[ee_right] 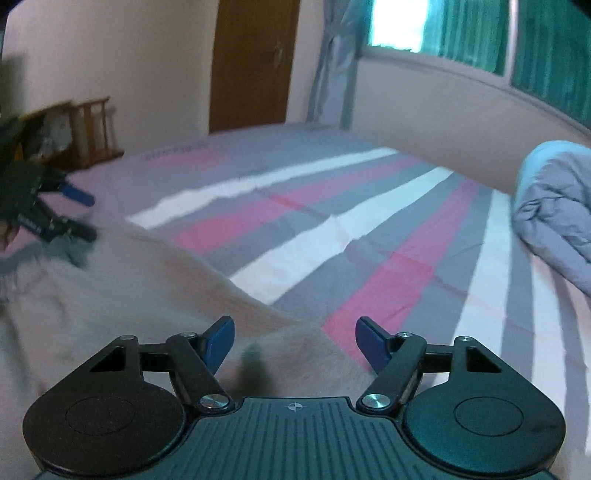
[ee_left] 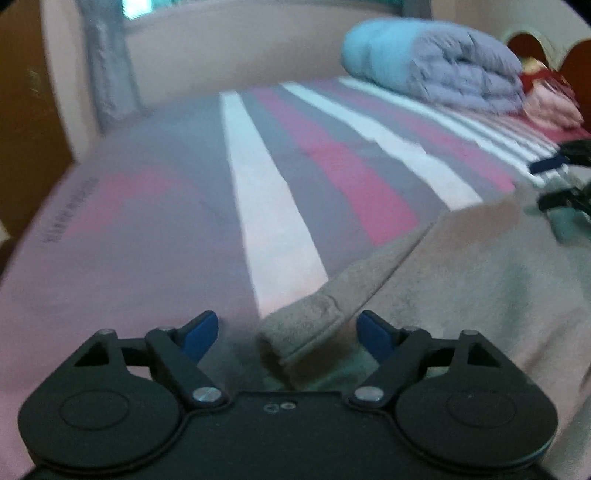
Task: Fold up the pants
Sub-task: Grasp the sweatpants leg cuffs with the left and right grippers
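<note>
Beige pants (ee_left: 480, 280) lie spread on a striped bed. In the left wrist view a thick hemmed corner of the pants (ee_left: 306, 325) sits between the blue pads of my left gripper (ee_left: 288, 319), which is open and not pressing on it. In the right wrist view another edge of the pants (ee_right: 280, 354) lies between the pads of my right gripper (ee_right: 295, 325), also open. Each view catches the other gripper at its margin: the right gripper (ee_left: 546, 181) at the far right, the left gripper (ee_right: 86, 214) at the far left, both over the cloth.
The bed sheet (ee_left: 258, 192) has grey, pink and white stripes. A rolled blue-grey duvet (ee_left: 436, 62) and pink bedding (ee_left: 550, 103) sit at the head end. A wall with a window (ee_right: 399, 22) runs along the far side; a wooden door (ee_right: 251, 62) and a wooden rack (ee_right: 92, 125) stand beyond the bed.
</note>
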The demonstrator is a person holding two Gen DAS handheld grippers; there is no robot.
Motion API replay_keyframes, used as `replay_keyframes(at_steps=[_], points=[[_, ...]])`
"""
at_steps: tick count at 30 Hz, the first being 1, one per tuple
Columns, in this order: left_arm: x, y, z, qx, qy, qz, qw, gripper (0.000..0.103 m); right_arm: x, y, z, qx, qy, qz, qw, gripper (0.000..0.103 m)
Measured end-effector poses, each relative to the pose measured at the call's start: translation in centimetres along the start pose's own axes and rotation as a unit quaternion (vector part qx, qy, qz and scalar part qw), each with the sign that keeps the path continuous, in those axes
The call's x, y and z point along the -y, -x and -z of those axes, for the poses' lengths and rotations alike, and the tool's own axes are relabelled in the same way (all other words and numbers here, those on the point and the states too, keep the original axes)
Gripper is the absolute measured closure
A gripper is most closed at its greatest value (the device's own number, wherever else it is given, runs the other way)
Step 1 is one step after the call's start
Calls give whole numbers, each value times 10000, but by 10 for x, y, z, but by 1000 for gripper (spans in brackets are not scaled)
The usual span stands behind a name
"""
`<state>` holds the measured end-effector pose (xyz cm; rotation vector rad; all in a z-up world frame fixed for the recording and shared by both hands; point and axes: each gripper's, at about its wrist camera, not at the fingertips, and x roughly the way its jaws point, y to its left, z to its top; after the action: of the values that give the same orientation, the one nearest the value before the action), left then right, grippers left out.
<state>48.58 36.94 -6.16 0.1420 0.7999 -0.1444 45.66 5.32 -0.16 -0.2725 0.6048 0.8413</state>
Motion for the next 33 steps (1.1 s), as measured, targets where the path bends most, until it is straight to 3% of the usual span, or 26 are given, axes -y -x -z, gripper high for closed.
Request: replay_keyframes(at_steps=[3, 5, 6, 7, 8, 10, 11, 18, 21, 27, 30, 33], points=[[-5, -15, 1, -82, -43, 243, 9997, 26, 17, -24, 1, -333, -2, -127, 9994, 30], [-8, -17, 4, -4, -49, 398, 9992, 34, 27, -37, 6, -613, -10, -260, 9978, 30], [-10, -16, 5, 82, -48, 552, 9984, 59, 30, -42, 10, -704, -22, -319, 9970, 30], [-10, -16, 5, 165, -41, 639, 9978, 68, 31, -43, 12, -697, -43, -365, 9969, 35], [-8, -13, 5, 244, -96, 591, 9979, 74, 32, -43, 13, -688, -61, -445, 9966, 60], [-6, -4, 7, 455, -143, 546, 9974, 85, 32, -39, 12, -658, -174, -571, 9960, 88], [-5, 5, 8, 604, -184, 507, 9967, 86, 29, -34, 10, -615, -158, -576, 9963, 93], [3, 101, 19, 1604, -458, 530, 9846, 88, -19, 63, -5, 156, 294, -232, 9992, 94], [18, 146, 31, 1812, -767, 544, 9789, 88, -48, 112, -7, 370, 642, -57, 9972, 94], [47, 203, 78, 1977, -912, 593, 9742, 88, -114, 191, 22, 586, 1185, 140, 9911, 94], [60, 214, 111, 1945, -680, 590, 9768, 88, -147, 206, 52, 493, 1260, 186, 9906, 94], [72, 216, 147, 1669, -351, 490, 9841, 88, -171, 213, 92, 357, 1026, 201, 9939, 93]])
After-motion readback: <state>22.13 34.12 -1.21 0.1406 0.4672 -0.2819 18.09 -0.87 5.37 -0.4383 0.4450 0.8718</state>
